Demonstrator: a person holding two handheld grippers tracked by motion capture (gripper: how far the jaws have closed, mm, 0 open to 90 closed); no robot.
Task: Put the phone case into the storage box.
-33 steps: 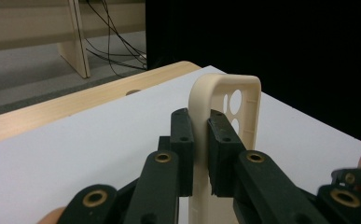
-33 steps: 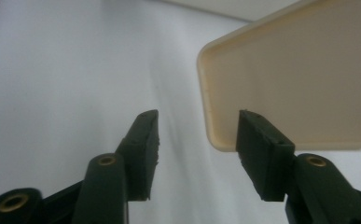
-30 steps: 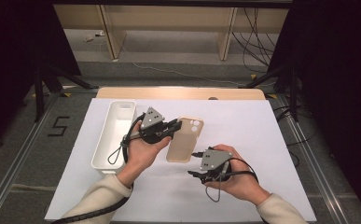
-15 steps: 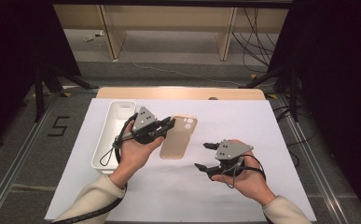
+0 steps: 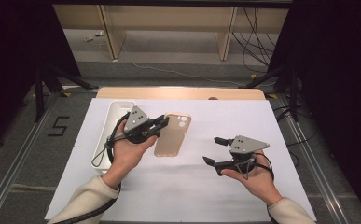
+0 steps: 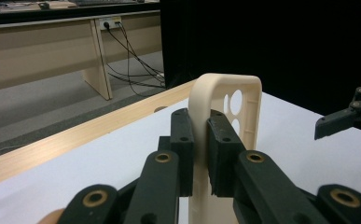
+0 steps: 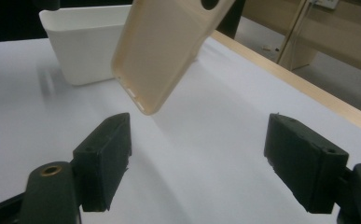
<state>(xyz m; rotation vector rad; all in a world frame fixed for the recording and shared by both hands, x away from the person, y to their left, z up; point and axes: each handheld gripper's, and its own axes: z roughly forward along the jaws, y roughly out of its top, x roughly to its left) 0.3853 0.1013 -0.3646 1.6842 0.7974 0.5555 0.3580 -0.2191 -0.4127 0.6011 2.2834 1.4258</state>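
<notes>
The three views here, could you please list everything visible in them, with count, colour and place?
Phone case: one, beige, held off the sheet in the left gripper's jaws, right of the bin.
Bin: one, white, oblong, on the left part of the sheet.
Sheet: one, white, covering most of the table.
Table: one, light wood, its far edge showing beyond the sheet.
Floor marking "5": one, black, on the grey floor left of the table.
Cables: several, dark, on the floor beyond the table, at right.
Left gripper: one, black, shut on the case's edge.
Right gripper: one, black, open, to the right of the case.
Hands: two, one on each gripper, sleeves cream.
</notes>
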